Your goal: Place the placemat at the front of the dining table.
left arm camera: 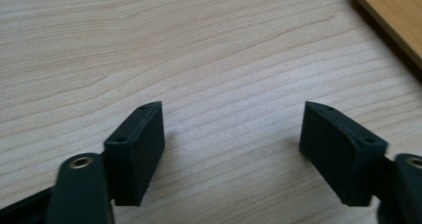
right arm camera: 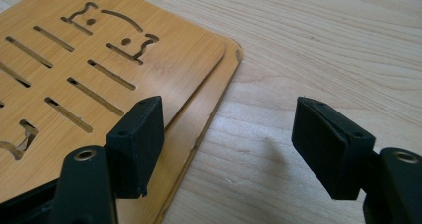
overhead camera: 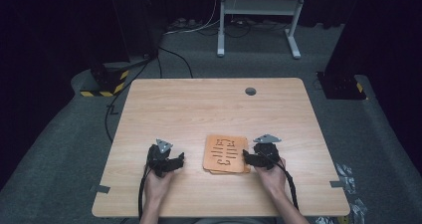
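A small stack of orange-brown wooden boards [overhead camera: 225, 154] with cut slots lies flat on the table near its front edge. My right gripper [overhead camera: 247, 156] is open at the stack's right edge; in the right gripper view one jaw hovers over the boards [right arm camera: 94, 69] and the other over bare table, gripper [right arm camera: 229, 144] holding nothing. My left gripper [overhead camera: 179, 159] rests open on the table to the left of the stack, a short gap away. In the left gripper view its jaws [left arm camera: 231, 149] frame bare wood, with a corner of the boards [left arm camera: 393, 10] at the upper right.
The light wooden table [overhead camera: 199, 104] has a round grey grommet [overhead camera: 250, 91] near its far edge. Beyond it, on grey carpet, stand a white desk frame [overhead camera: 259, 15] and dark stands with yellow-black striped bases [overhead camera: 107, 82]. Cables trail on the floor.
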Action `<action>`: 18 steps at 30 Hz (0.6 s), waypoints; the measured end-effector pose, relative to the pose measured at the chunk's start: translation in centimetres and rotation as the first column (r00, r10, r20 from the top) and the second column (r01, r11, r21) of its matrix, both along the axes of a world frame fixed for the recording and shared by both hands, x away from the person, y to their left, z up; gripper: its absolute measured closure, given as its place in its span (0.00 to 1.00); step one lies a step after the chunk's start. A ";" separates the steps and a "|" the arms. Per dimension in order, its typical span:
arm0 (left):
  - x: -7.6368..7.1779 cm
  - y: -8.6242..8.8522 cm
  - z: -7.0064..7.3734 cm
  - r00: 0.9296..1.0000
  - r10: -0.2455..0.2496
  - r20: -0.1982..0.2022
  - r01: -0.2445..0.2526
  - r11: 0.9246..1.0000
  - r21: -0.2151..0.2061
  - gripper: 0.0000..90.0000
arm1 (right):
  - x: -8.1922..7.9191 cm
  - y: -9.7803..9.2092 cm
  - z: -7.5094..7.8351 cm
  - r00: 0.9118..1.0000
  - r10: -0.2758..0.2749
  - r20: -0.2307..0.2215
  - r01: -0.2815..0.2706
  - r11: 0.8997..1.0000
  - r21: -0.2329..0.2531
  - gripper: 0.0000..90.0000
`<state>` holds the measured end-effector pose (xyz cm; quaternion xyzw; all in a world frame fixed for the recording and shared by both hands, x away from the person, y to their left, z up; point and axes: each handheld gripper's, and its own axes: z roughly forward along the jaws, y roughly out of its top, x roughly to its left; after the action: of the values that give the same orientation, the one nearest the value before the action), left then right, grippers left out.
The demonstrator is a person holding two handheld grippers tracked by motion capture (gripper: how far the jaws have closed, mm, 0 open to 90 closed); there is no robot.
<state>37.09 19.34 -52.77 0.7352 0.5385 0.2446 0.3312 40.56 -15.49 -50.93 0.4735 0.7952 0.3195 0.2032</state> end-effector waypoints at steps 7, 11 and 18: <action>-0.6 -0.2 0.4 0.998 -0.047 0.053 0.049 0.998 -0.028 0.32 | -0.3 0.4 -0.2 1.000 0.012 0.009 -0.012 1.000 0.008 0.32; -1.0 -0.3 0.6 0.995 -0.075 0.070 0.079 0.995 -0.058 0.32 | -0.4 0.5 -0.1 1.000 0.017 0.003 -0.017 1.000 0.016 0.32; -1.4 -1.7 0.7 0.989 -0.144 0.042 0.148 0.981 -0.128 0.33 | -0.5 0.1 0.1 1.000 0.004 0.023 -0.005 0.999 0.046 0.32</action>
<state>35.73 17.66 -52.07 0.7453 0.4924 0.1957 0.4047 40.06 -15.36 -50.87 0.4727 0.7864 0.3434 0.2007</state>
